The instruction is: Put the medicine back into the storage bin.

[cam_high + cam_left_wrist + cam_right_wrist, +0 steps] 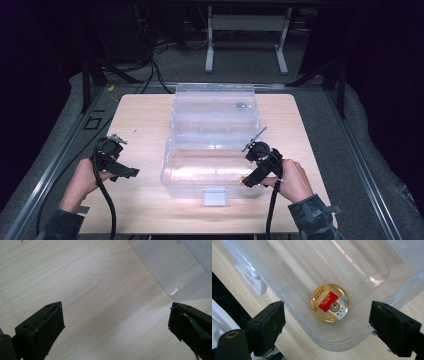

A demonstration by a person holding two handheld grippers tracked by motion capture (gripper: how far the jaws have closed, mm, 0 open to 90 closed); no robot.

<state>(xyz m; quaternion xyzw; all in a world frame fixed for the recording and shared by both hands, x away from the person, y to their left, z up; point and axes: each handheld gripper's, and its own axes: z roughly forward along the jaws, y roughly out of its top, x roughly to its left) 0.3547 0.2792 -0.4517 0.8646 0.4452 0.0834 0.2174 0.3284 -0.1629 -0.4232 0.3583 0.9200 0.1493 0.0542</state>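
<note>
Nearest the person, two hands are coming in over the near edge of the counter, each carrying one gripper. The left gripper is hovering at the near left, well apart from the box; its jaws are standing wide with bare wood between them, as the left gripper view shows, so it is judged to be waiting out of the way while the other hand works. The right gripper is hanging over the box's near right corner. In the right gripper view its jaws are standing wide and are pressing on nothing, and a round tin is lying flat between and beyond them on the floor of the box. The tin is sitting free, gold rim and red label facing up, in that near right corner, close to the wall; this placement suggests a put-down into the box, with the jaws parted to let it rest.

Farther off, the box's clear lid is standing open behind the tub, hinged along the far side, which is leaving the top free for reaching in. A small latch is hanging at the near wall.

Count: two grippers, one clear box with one lid, one tin, one counter.
</note>
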